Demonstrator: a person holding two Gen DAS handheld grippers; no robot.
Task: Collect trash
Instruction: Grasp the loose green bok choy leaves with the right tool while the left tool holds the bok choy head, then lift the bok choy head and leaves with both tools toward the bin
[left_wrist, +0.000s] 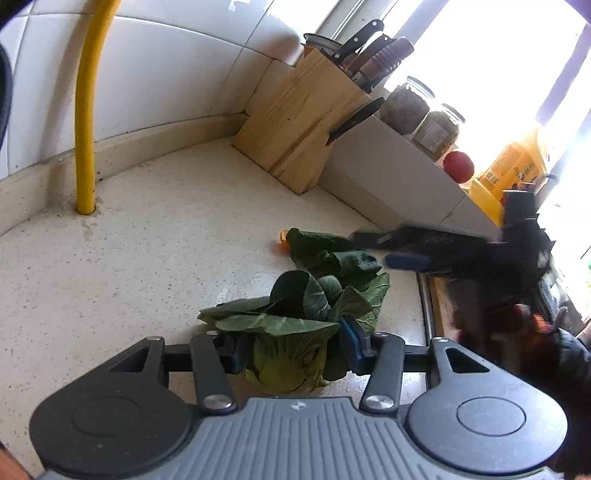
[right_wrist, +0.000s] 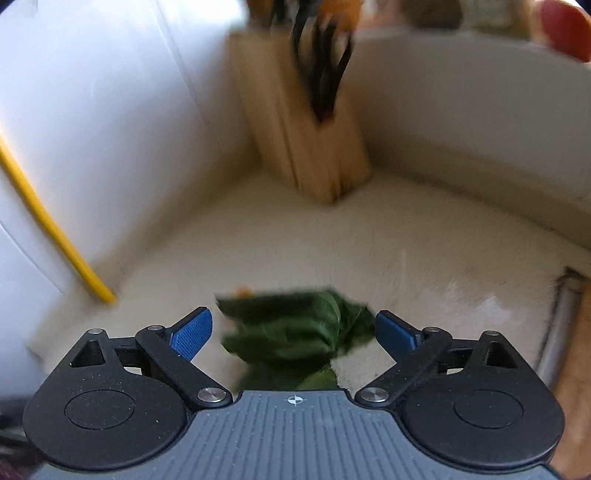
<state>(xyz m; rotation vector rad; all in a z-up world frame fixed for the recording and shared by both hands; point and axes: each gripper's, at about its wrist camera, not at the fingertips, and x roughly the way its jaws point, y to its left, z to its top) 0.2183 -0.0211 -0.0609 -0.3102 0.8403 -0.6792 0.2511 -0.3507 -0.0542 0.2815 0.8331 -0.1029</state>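
Observation:
A head of leafy greens (left_wrist: 291, 332) lies on the speckled counter (left_wrist: 147, 258). My left gripper (left_wrist: 295, 350) is shut on its pale stem end, blue pads (left_wrist: 351, 343) pressed against both sides. Beyond it lie loose dark leaves (left_wrist: 321, 251) and a small orange scrap (left_wrist: 283, 238). My right gripper (left_wrist: 380, 249) reaches in from the right, its tips just over those leaves. In the blurred right wrist view, the right gripper (right_wrist: 293, 332) stands open with the dark leaves (right_wrist: 288, 343) between and below its fingers, not clamped; the orange scrap (right_wrist: 243, 291) lies just beyond.
A wooden knife block (left_wrist: 295, 125) stands in the far corner. A yellow pipe (left_wrist: 86, 129) rises from the counter by the tiled wall. Jars (left_wrist: 406, 107), a tomato (left_wrist: 458, 166) and a yellow bottle (left_wrist: 513, 166) sit on the white ledge. A metal rim (right_wrist: 557, 325) borders the counter at right.

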